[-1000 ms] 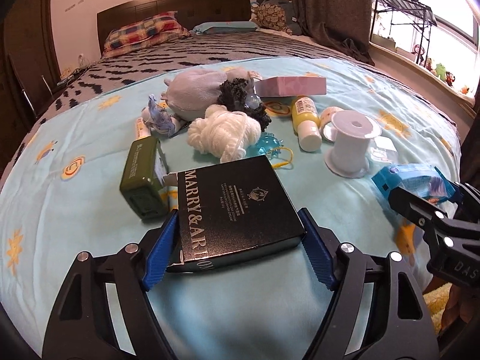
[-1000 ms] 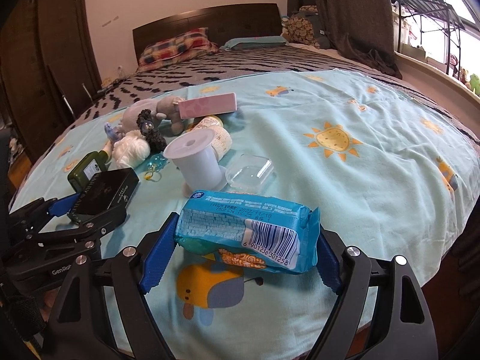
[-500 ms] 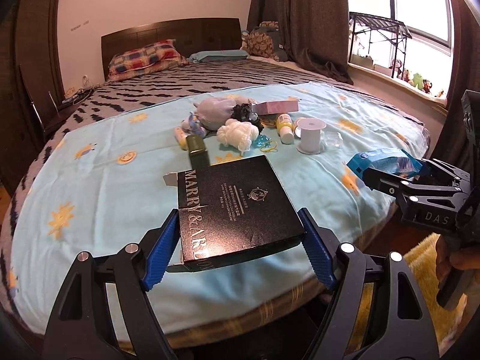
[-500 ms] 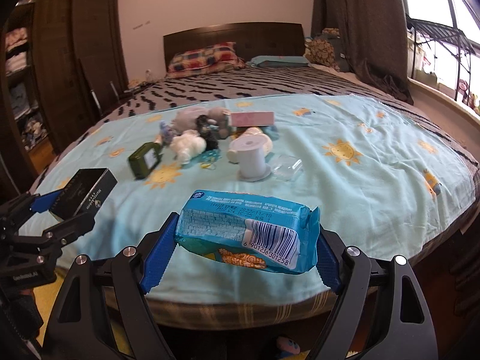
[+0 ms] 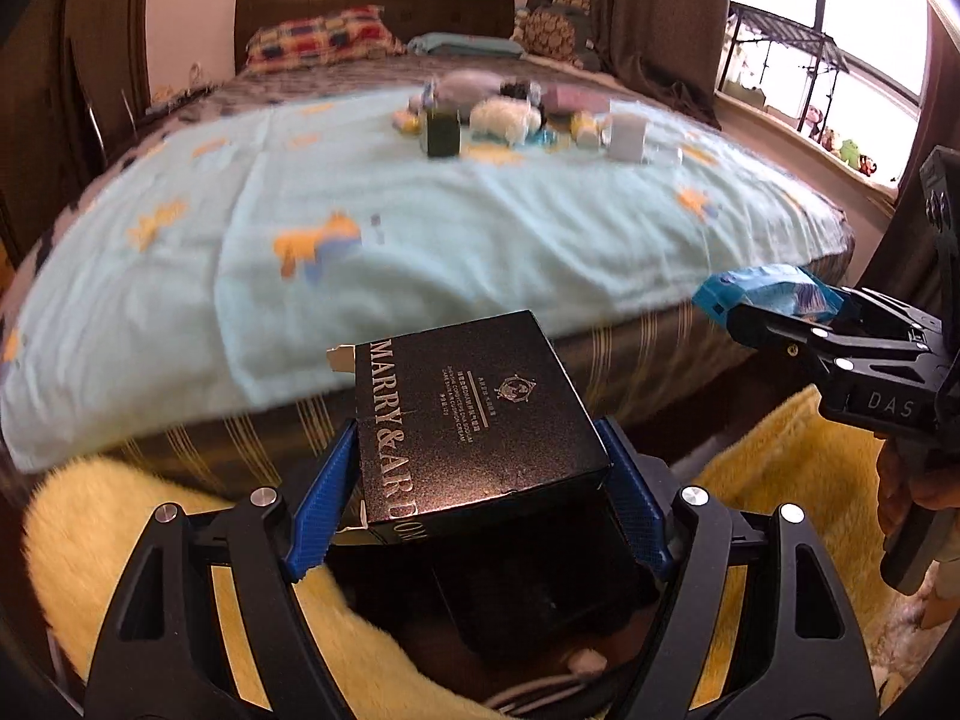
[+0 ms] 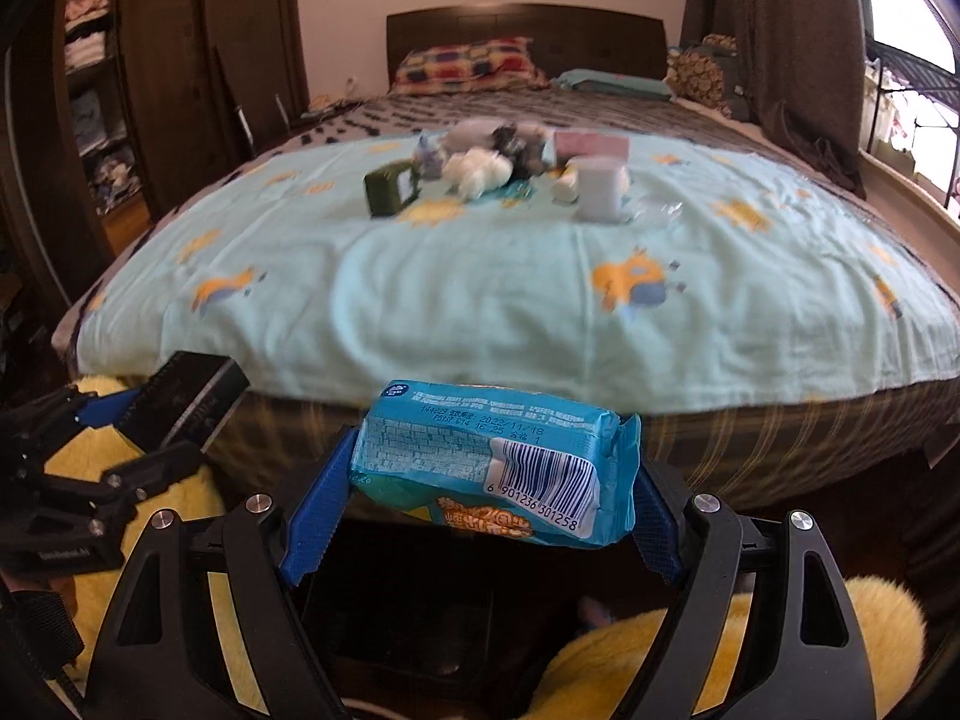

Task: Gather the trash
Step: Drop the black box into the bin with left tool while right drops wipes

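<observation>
While both grippers hang off the foot of the bed, each one's got trash pinched tight: the left gripper (image 5: 480,480) is clamped on a black box (image 5: 474,420) with "MARRY&ARE" lettering, blue pads pressing its two sides, and the right gripper (image 6: 480,492) is squeezing a blue snack wrapper (image 6: 498,462) with the barcode facing the camera. Both items sit in the air above a fuzzy yellow rug (image 5: 780,450), with something dark on the floor right below them, can't tell what. Up on the light blue blanket (image 6: 480,300) a blurry bunch of stuff remains, like a green box (image 6: 390,186) and a white spool (image 6: 600,189)
</observation>
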